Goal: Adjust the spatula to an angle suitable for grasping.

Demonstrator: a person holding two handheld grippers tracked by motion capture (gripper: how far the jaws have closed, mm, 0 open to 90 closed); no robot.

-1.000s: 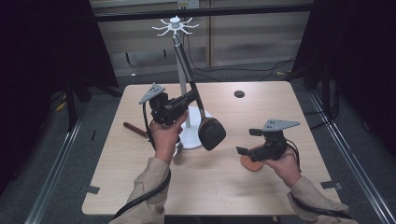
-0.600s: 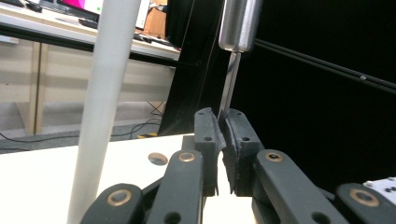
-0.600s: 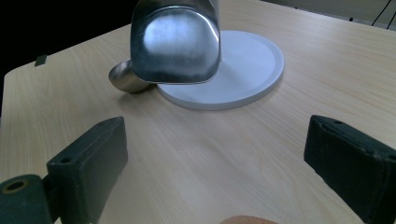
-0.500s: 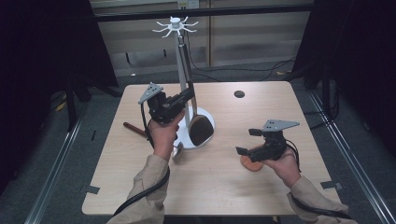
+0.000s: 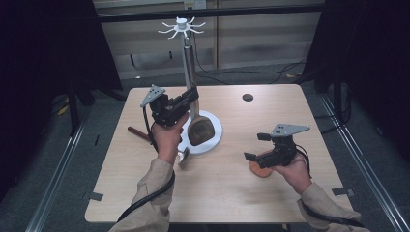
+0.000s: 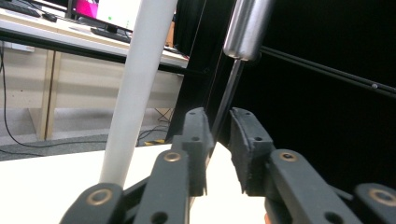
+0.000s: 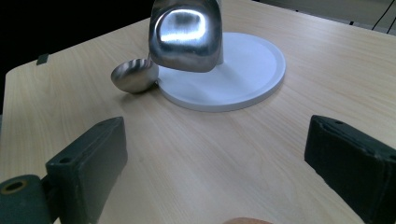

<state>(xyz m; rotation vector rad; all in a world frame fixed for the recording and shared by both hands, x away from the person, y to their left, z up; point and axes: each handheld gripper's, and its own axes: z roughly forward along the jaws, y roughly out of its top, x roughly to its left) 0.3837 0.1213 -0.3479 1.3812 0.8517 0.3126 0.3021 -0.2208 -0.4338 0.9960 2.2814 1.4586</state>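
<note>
on the table (image 5: 309, 121) i see the white stand (image 5: 187, 72). the spatula (image 5: 199, 126) hangs nearly upright beside its pole, blade down over the base. my left gripper (image 5: 191, 95) has just been opening, its thin handle between the jaws. my right gripper (image 5: 256, 146) is wide open.

Bright tabletop, dark surroundings, sharp focus

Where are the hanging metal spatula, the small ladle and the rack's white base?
metal spatula (image 7: 186, 35), right gripper view, on its shiny blade.
small ladle (image 7: 135, 75), right gripper view, on its bowl.
white base (image 7: 243, 77), right gripper view, on the bare disc.
</note>
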